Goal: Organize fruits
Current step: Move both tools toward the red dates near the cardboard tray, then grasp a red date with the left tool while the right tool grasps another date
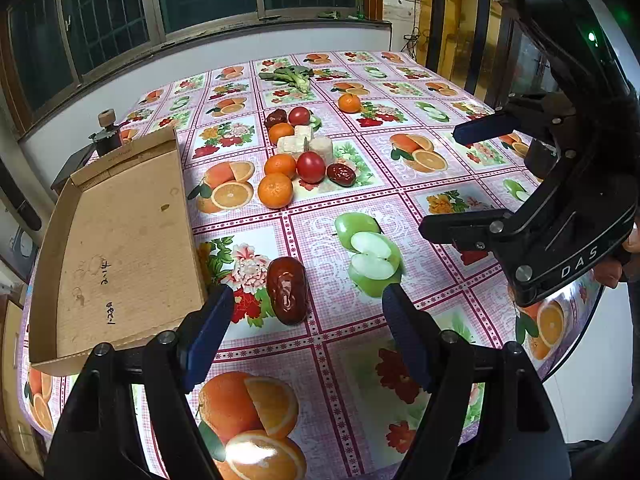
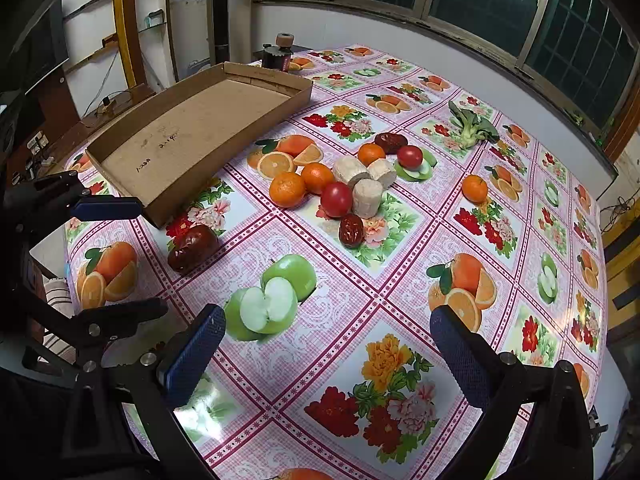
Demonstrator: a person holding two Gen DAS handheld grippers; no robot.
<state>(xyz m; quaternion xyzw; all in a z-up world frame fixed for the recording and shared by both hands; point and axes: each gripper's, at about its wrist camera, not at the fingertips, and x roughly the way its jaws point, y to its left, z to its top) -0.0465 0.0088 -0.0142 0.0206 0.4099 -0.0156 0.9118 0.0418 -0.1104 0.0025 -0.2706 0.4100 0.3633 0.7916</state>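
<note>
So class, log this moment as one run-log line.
left hand-held gripper: open, over date | right hand-held gripper: open, holds nothing | box: holds nothing

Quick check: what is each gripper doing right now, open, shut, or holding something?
Left gripper: open, holding nothing, fingers either side of the red date.
Right gripper: open, holding nothing.

Tablecloth [image 2: 360, 304]: pink-and-white check, maroon grid bands, squares printed with oranges, green apples, red and yellow flowers. Cardboard tray [image 2: 192, 120] at the table's left edge: plain brown, black handwriting inside. Mid-table cluster: orange tangerines [image 2: 287, 189], red tomatoes [image 2: 336, 199], dark red-brown dates [image 2: 351, 230], off-white cylinders [image 2: 366, 197]. Green leafy vegetable [image 2: 470, 126] toward the far edge. Gripper pads [image 2: 196, 356]: dark blue on black frames.
</note>
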